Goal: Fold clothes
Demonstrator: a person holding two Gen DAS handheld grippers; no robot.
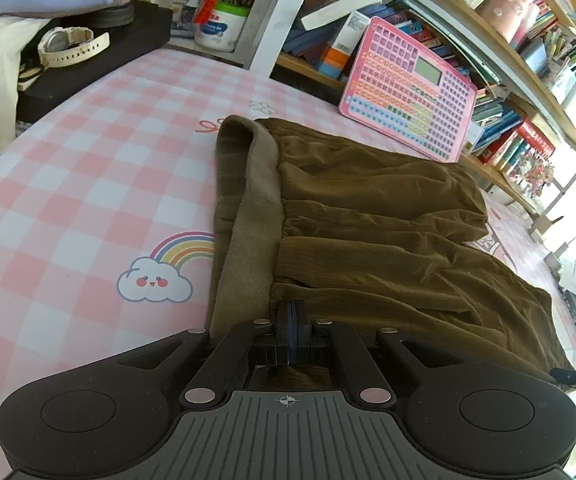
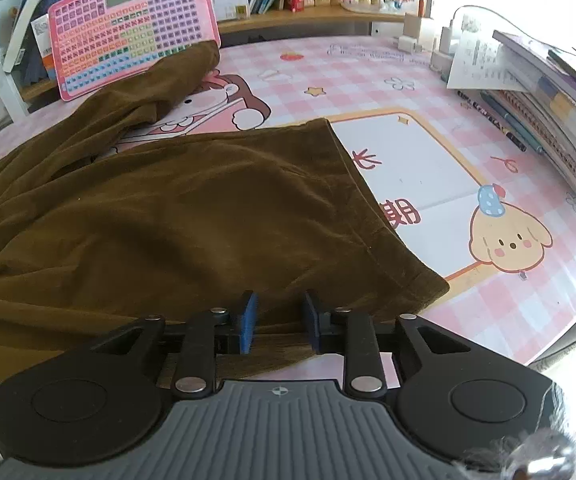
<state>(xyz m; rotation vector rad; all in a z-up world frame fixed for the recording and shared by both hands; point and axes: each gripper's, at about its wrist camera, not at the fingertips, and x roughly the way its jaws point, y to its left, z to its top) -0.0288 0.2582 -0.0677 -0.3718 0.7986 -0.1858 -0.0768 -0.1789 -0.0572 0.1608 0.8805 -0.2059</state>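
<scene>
Lying rumpled across the pink checked desk (image 1: 87, 168): brown corduroy trousers (image 2: 175, 216), waistband (image 1: 247, 216) turned back at one end, one leg trailing toward a pink keyboard toy (image 2: 131, 20). Pinching the near edge of the cloth with fingers fully closed: left gripper (image 1: 292, 312). Standing narrowly parted over the hem end, pads clear of the cloth: right gripper (image 2: 279, 312).

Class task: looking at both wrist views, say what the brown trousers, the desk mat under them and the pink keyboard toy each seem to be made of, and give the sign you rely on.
Brown trousers: probably fine corduroy or velvet; matt nap, faint ribs, soft creases, with a paler fleecy lining at the waistband.
Desk mat: likely printed vinyl or plastic; smooth, flat, slightly glossy.
Pink keyboard toy: hard plastic; rigid, with moulded keys and a small screen.
</scene>
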